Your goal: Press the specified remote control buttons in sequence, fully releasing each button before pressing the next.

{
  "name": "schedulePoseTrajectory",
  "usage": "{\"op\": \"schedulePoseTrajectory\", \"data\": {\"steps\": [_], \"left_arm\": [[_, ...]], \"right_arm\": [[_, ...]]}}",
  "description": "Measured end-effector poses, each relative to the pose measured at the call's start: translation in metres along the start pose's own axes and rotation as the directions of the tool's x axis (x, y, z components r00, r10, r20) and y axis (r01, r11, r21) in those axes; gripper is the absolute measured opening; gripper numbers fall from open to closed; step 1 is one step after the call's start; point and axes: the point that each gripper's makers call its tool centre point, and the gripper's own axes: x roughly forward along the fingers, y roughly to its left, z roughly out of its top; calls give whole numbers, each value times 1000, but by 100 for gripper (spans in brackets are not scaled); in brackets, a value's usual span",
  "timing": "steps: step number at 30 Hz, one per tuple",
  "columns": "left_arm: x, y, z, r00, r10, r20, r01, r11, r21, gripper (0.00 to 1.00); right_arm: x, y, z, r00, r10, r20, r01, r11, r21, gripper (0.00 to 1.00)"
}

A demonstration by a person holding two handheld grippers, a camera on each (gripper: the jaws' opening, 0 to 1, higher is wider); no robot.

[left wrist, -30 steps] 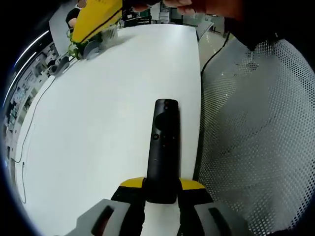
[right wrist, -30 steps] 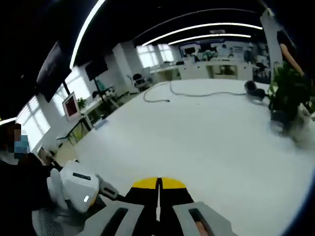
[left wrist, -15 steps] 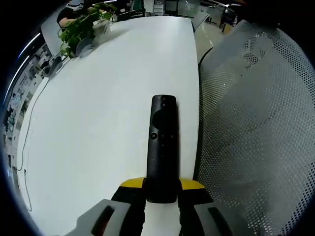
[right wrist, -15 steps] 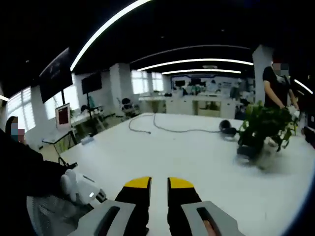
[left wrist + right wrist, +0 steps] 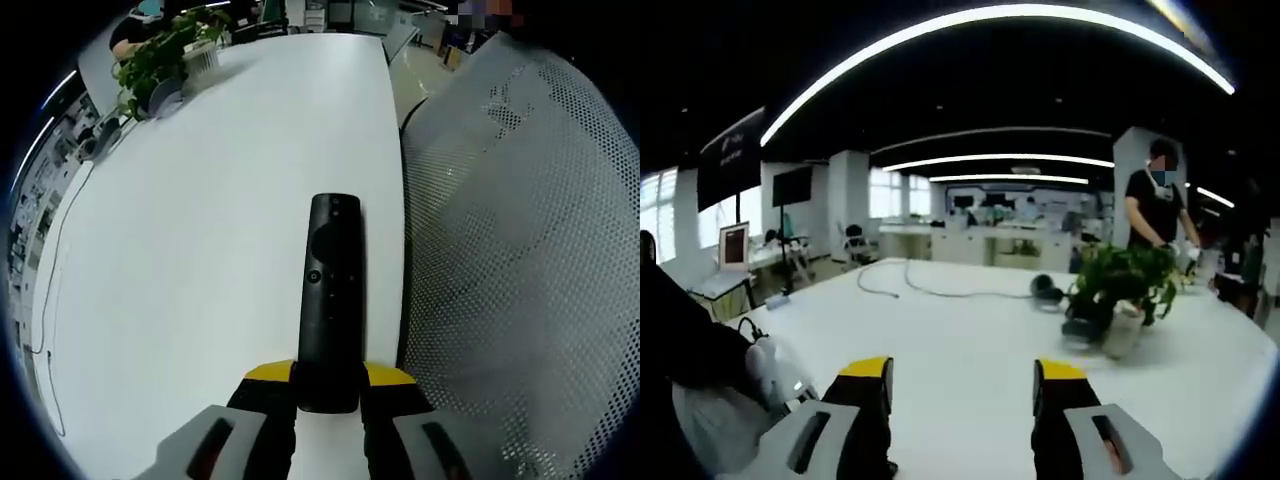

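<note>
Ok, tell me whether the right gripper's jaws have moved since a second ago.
Yes. The right gripper has opened: its yellow-tipped jaws, closed together a second ago, now stand wide apart, with bare white table between them.

A black remote control is shown clamped between the yellow-tipped black jaws of the left gripper, over a plain white table. A grey perforated mesh surface, dotted with small holes, is seen to the right of the jaws. Ahead of the right gripper, likewise yellow-tipped on black with grey bodies, a green plant in a white pot and a dark cable are shown.
</note>
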Motion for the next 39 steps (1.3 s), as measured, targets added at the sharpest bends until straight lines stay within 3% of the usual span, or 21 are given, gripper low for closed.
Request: {"op": "schedulePoseTrajectory", "data": {"steps": [7,12,17,27,39], "left_arm": [[0,22,0,1000,7,0,-7,1000,-25,23],[-1,39,-1,1000,11,-22,-12,1000,-16,23],[-4,65,-6,998,33,-45,-34,999,-21,23],[-18,104,-11,997,65,-52,-67,997,-49,23],[-20,141,-15,990,97,-101,-94,995,34,23]], "right_arm": [[-4,-2,-12,999,-36,-11,36,999,-30,73],[-10,-13,-6,995,-101,28,102,994,-47,69],[-7,-17,-18,994,-104,-35,103,994,-24,67],[-6,-19,-21,991,-122,-52,120,992,-50,63],[-8,-24,-23,988,-142,-64,139,989,-47,63]]}}
